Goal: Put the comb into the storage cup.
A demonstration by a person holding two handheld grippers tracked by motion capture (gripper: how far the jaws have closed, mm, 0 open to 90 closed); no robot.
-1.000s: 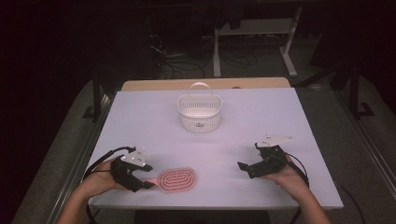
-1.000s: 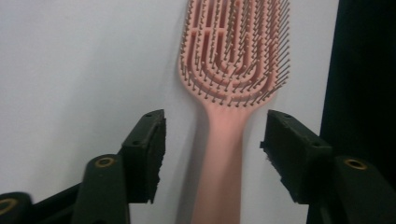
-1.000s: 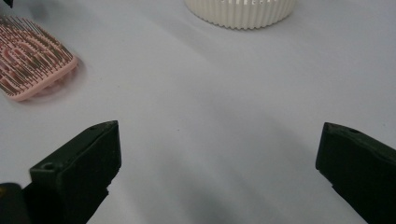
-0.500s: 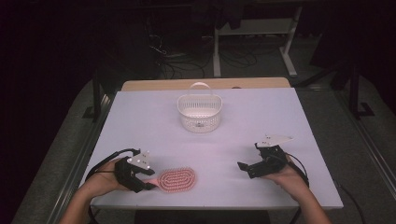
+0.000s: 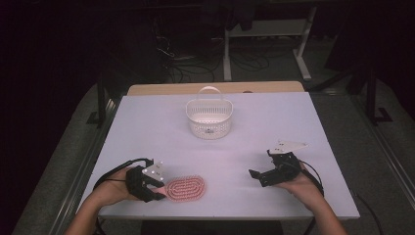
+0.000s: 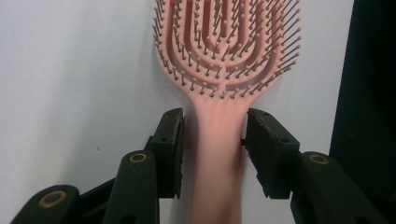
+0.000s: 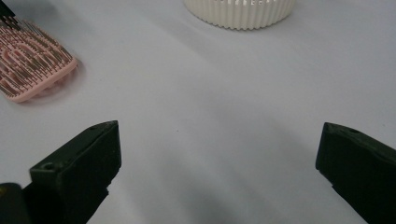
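Observation:
A pink hairbrush [image 5: 185,188] lies bristles up near the table's front edge, left of centre. My left gripper [image 5: 159,191] sits at its handle end. In the left gripper view the brush handle [image 6: 217,140] runs between the two black pads [image 6: 170,140], and my left gripper [image 6: 215,126] has just been closing on it. A thin gap still shows on each side, so it counts as open. My right gripper [image 5: 258,177] rests on the table at the front right, open and empty [image 7: 219,144]. From there the brush head [image 7: 32,65] shows at the far left.
A white slotted basket [image 5: 209,117] with an upright handle stands at the middle back of the white table [image 5: 274,122]; its lower wall [image 7: 240,14] shows ahead of my right gripper. The brush lies close to the table's front edge. Dark floor, cables and a stand lie beyond.
My left gripper's jaws have narrowed around the brush handle, and the hand has crept slightly toward the brush. The right hand, brush and basket have kept still.

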